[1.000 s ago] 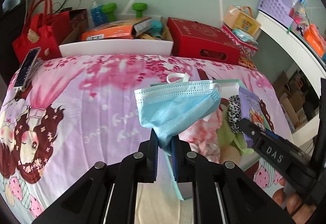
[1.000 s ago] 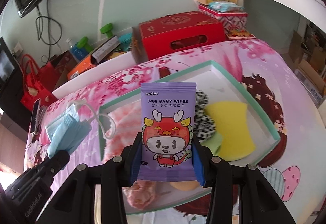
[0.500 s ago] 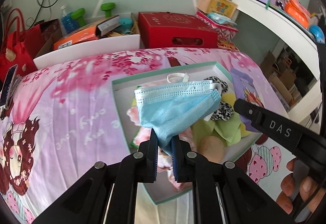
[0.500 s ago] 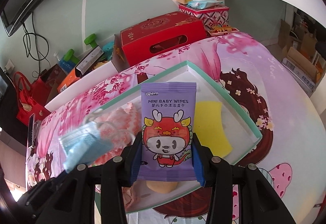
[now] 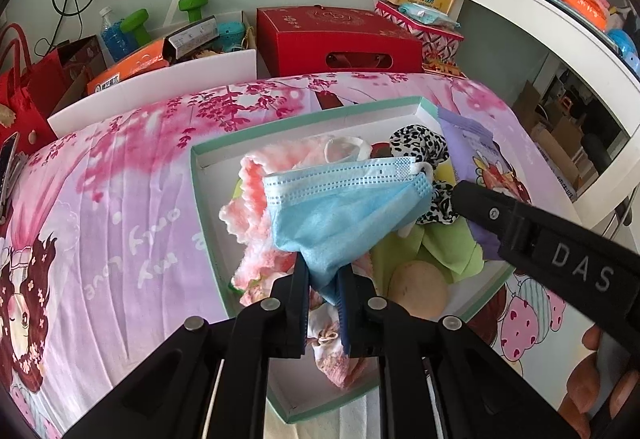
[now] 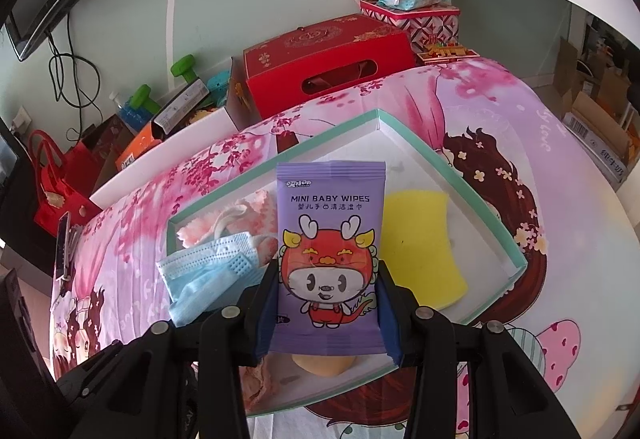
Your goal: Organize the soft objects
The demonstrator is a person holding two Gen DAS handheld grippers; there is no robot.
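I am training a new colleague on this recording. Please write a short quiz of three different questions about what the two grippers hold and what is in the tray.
1. True or false: the left gripper is shut on a blue face mask.
2. Multiple choice: the right gripper holds (A) a yellow sponge, (B) a purple pack of mini baby wipes, (C) a leopard-print scrunchie.
3. Fill in: both held items hang above the white tray with the ____ rim.

Key
1. True.
2. B; the yellow sponge and the leopard-print scrunchie lie in the tray.
3. Green.
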